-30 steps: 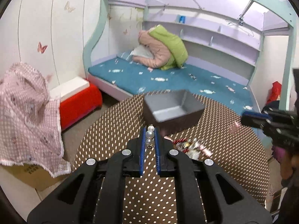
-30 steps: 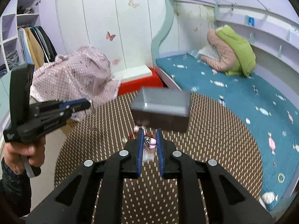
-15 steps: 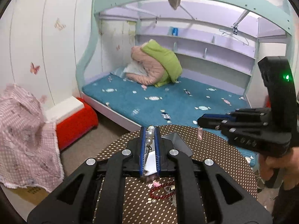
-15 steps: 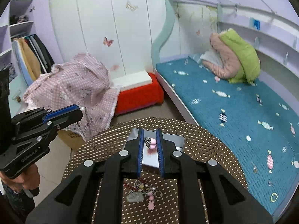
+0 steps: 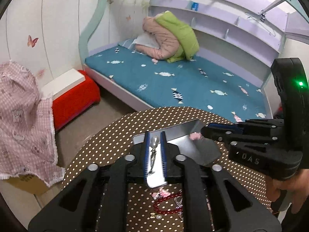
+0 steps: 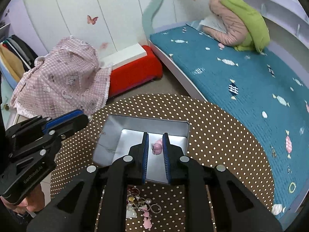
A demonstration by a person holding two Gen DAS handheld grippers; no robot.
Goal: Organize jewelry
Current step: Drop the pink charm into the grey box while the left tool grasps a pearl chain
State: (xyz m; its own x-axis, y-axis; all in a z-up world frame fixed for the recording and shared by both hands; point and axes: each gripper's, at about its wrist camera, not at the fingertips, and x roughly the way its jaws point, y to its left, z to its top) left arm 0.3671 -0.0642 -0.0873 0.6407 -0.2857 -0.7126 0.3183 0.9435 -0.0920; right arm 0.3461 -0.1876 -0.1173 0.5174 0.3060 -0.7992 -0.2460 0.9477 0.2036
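Observation:
A silver metal tin (image 6: 115,135) stands open on the round brown polka-dot table (image 6: 222,145). My left gripper (image 5: 154,138) hangs over the tin (image 5: 185,133), shut on a pearl earring (image 5: 154,142) with a dangling metal drop. My right gripper (image 6: 155,141) is over the tin's inside, its jaws a little apart, with a pink jewelry piece (image 6: 156,147) between them; I cannot tell whether it is gripped or falling. A pile of loose jewelry (image 6: 141,206) lies on the table below the tin; a red bead bracelet (image 5: 166,206) shows in the left wrist view.
A bed with a teal cover (image 6: 241,73) lies beyond the table. A red stool (image 6: 133,75) and a pink checked cloth (image 6: 61,81) stand to the left on the floor.
Both grippers have risen and come over the tin, so I look down into it. The right jaws have parted slightly around the pink piece.

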